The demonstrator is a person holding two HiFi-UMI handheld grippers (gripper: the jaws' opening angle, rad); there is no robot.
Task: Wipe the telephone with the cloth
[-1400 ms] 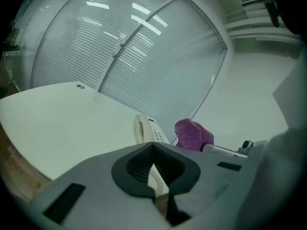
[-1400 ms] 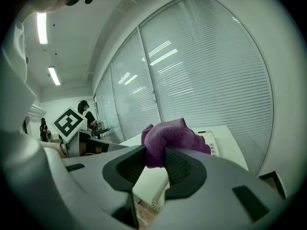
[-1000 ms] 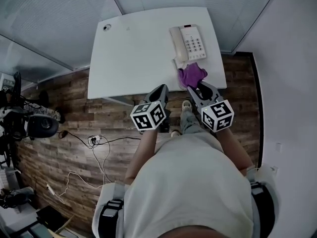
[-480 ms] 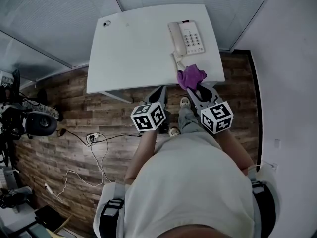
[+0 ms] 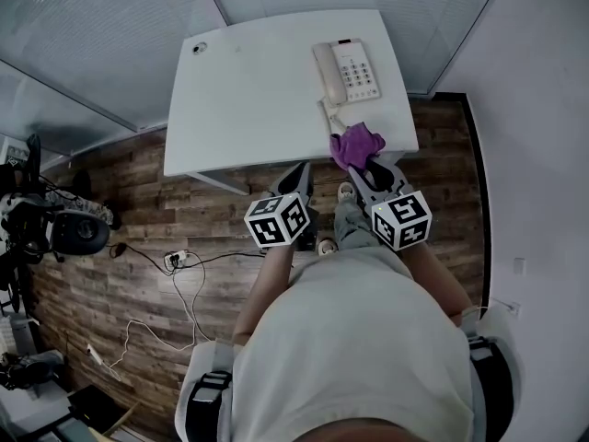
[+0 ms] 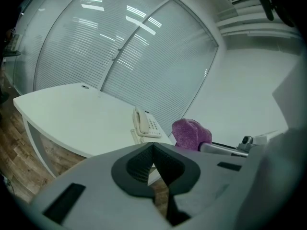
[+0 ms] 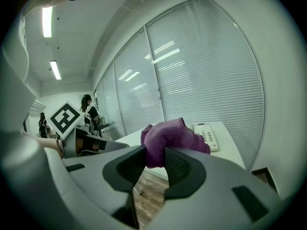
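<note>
The right gripper (image 7: pixel 154 163) pinches a crumpled purple fleece cloth (image 7: pixel 170 137) between its pads, with the soft bulk pushed forward, ready for wiping. The cream push-button telephone (image 5: pixel 348 70) lies by the far right corner of the white table (image 5: pixel 248 99), apart from the cloth. The left gripper (image 6: pixel 153 152) is closed on nothing and waits beside it.

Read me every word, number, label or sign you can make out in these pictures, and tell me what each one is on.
Nothing can be quoted: no text is legible in any view.
Cream push-button desk telephone: the print on the keys and faceplate is too small to read.
Black-and-white marker cubes: coded square patterns, not words or numbers.
Purple terry cloth: no tag or label shows.
</note>
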